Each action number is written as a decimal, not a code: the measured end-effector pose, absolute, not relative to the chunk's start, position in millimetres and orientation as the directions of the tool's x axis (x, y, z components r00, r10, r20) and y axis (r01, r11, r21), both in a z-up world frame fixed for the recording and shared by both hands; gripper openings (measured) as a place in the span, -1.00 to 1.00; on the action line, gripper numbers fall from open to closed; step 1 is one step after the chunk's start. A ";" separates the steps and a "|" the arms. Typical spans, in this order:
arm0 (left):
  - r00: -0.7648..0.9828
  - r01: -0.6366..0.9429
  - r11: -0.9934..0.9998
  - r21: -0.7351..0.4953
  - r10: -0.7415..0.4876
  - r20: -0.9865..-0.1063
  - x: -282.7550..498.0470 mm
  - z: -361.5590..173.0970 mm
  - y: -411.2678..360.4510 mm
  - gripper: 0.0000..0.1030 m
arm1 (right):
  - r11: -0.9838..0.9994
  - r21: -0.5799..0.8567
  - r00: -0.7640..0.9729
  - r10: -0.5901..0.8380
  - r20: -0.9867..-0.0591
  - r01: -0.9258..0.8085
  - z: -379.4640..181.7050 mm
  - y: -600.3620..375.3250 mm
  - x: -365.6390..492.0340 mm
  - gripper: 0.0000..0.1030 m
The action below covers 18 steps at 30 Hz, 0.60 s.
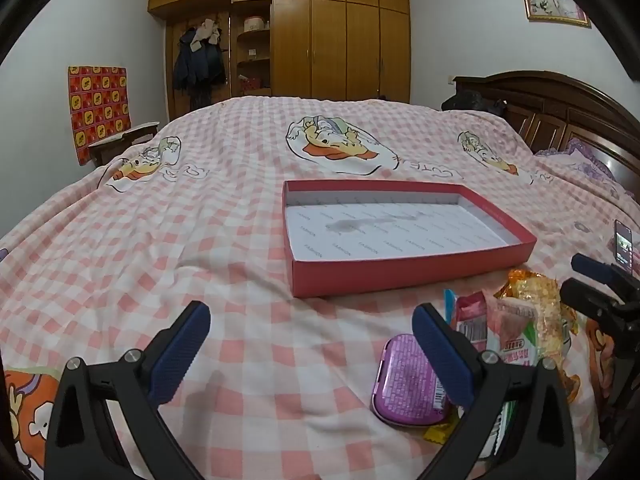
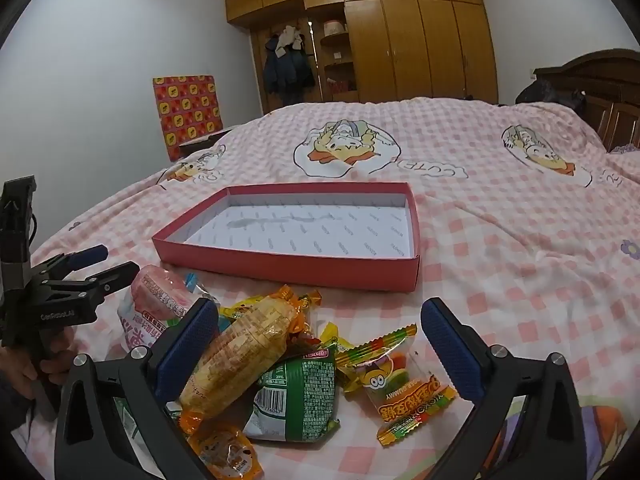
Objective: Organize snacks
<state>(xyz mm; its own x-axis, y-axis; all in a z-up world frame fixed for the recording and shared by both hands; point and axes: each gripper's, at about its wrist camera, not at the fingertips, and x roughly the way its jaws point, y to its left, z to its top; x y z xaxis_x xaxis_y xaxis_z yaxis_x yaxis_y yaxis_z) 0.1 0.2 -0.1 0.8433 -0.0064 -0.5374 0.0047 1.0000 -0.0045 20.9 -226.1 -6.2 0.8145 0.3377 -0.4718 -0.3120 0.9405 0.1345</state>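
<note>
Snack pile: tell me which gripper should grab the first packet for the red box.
Right, probably. The right gripper is open with the snack pile between its jaws; the left gripper frames mostly bare bedspread. The red box lies empty just beyond.

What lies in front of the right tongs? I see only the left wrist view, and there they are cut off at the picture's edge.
Observer: The right tongs stand open over a pile of snack packets, with several packets between the fingers.
Operator: Which packet is nearest to a finger?
Observer: A long orange packet of pale crackers lies against the left finger.
Operator: Is any packet lying more apart from the others?
Observer: Yes, a clear gummy packet with a yellow cartoon figure lies at the right side of the pile, toward the right finger.
</note>
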 end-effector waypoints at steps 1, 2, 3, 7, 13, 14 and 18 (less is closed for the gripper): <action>0.844 0.005 1.000 -0.002 -0.006 -0.537 0.1 0.0 0.1 1.00 | 0.940 0.132 0.817 0.339 -0.466 -0.315 -6.4 -225.7 21.2 1.00; 0.844 0.005 1.000 0.000 -0.004 -0.536 0.2 0.0 -0.1 1.00 | 0.939 0.134 0.814 0.342 -0.470 -0.317 -6.8 -225.4 22.1 1.00; 0.845 0.007 1.000 0.002 -0.005 -0.534 0.3 0.1 -0.1 1.00 | 0.938 0.136 0.811 0.343 -0.474 -0.318 -7.2 -225.1 23.2 1.00; 0.845 0.009 1.000 0.005 -0.005 -0.534 3.3 -0.1 1.6 1.00 | 0.944 0.102 0.821 0.323 -0.471 -0.313 -5.8 -222.2 20.2 1.00; 0.853 0.007 1.000 0.015 0.002 -0.522 -2.4 2.6 -8.0 1.00 | 0.945 0.088 0.824 0.317 -0.470 -0.314 -2.6 -221.0 16.9 1.00; 0.852 0.008 1.000 0.013 0.000 -0.523 -1.3 1.2 -4.3 1.00 | 0.946 0.086 0.824 0.316 -0.470 -0.314 -2.6 -220.5 16.6 1.00; 0.856 -0.004 1.000 0.013 0.010 -0.516 -5.2 1.8 -4.5 1.00 | 0.946 0.083 0.825 0.315 -0.470 -0.314 -4.6 -219.3 16.4 1.00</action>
<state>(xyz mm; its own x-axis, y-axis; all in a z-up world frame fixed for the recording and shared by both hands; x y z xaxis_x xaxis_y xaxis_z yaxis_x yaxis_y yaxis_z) -5.2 -4.5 1.8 0.8565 0.0101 -0.5161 -0.0038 0.9999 0.0131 16.4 -219.3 -4.6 0.8245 0.3149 -0.4700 -0.3138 0.9458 0.0833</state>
